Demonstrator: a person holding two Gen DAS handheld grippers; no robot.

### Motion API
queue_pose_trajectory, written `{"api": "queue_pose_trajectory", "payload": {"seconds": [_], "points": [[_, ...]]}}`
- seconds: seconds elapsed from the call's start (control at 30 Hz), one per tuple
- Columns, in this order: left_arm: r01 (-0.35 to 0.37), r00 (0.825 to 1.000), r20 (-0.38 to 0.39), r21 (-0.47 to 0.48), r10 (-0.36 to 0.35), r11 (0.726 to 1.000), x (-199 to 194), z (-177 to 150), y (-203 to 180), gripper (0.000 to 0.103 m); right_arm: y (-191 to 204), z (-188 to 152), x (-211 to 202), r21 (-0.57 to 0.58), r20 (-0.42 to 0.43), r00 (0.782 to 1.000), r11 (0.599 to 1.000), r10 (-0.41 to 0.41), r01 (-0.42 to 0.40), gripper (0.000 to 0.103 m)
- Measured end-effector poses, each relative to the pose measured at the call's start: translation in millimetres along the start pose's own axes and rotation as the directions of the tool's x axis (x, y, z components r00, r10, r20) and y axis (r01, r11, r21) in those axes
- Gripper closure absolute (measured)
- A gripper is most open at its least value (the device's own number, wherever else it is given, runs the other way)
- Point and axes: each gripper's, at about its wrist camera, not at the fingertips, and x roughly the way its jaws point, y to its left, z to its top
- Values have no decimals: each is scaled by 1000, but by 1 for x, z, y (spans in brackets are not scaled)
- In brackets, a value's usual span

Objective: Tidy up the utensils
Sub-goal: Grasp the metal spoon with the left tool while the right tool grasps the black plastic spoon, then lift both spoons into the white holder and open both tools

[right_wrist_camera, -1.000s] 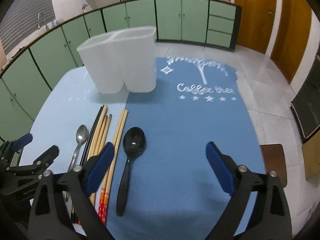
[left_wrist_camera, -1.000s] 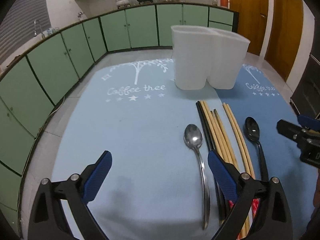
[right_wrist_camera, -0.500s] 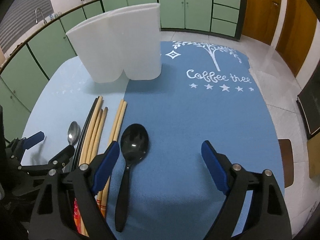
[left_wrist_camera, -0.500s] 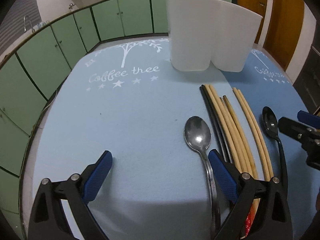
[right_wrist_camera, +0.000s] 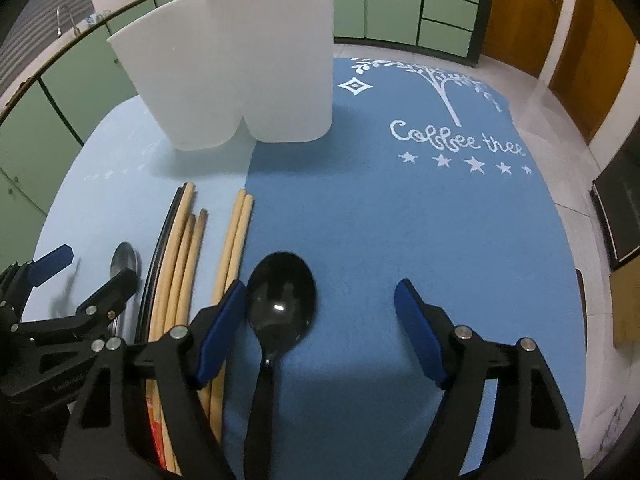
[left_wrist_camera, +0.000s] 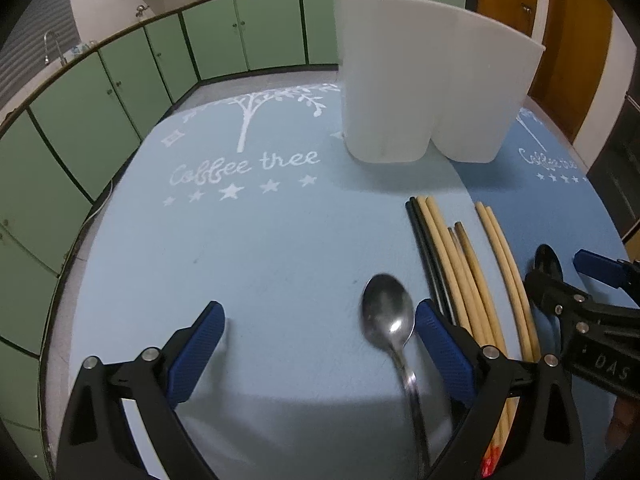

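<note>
A white two-compartment holder (left_wrist_camera: 424, 92) stands at the far side of the mats; it also shows in the right wrist view (right_wrist_camera: 236, 76). A metal spoon (left_wrist_camera: 390, 320) lies just inside my left gripper's right finger. My left gripper (left_wrist_camera: 318, 336) is open, low over the light blue mat. Wooden and black chopsticks (left_wrist_camera: 460, 268) lie right of the spoon, and show in the right wrist view (right_wrist_camera: 184, 256). A black spoon (right_wrist_camera: 278, 312) lies just inside the left finger of my open right gripper (right_wrist_camera: 320, 324).
A light blue mat (left_wrist_camera: 240, 260) and a darker blue mat (right_wrist_camera: 420, 220) cover the round table. Green cabinets (left_wrist_camera: 120, 92) ring the room on the left and back. A wooden door (left_wrist_camera: 560, 32) is at the right. The table edge curves close on the left.
Both grippers have moved forward and down toward the utensils. The metal spoon now sits between the left fingers, and the black spoon between the right fingers. Both stay open.
</note>
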Motion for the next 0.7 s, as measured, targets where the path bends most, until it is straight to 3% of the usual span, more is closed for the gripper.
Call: {"api": "queue_pose_trajectory", "payload": {"seconds": [0.2, 0.27, 0.3, 0.47, 0.5, 0.6, 0.7], "points": [[32, 999, -34, -31, -33, 999, 6, 4, -2, 14, 4, 1, 0, 11, -1, 1000, 1000, 2, -2, 50], [42, 998, -35, -39, -43, 998, 7, 7, 1, 20, 5, 0, -2, 5, 2, 1000, 1000, 11, -11, 67], [47, 998, -31, -33, -48, 998, 5, 7, -1, 27, 4, -1, -3, 6, 2, 1000, 1000, 17, -17, 69], [74, 997, -14, 3, -74, 997, -4, 6, -13, 63, -4, -3, -9, 21, 11, 998, 998, 58, -59, 70], [102, 995, -9, 2, -102, 995, -6, 6, -14, 75, -7, -4, -13, 25, 25, 997, 997, 71, -71, 70], [156, 988, 11, -21, -156, 988, -13, 3, -12, 74, -14, -6, -28, 16, 90, 990, 994, 107, -109, 70], [183, 980, 88, -27, -180, 983, -31, -3, -9, 75, -21, -7, -48, -11, 167, 977, 991, 133, -133, 70]]}}
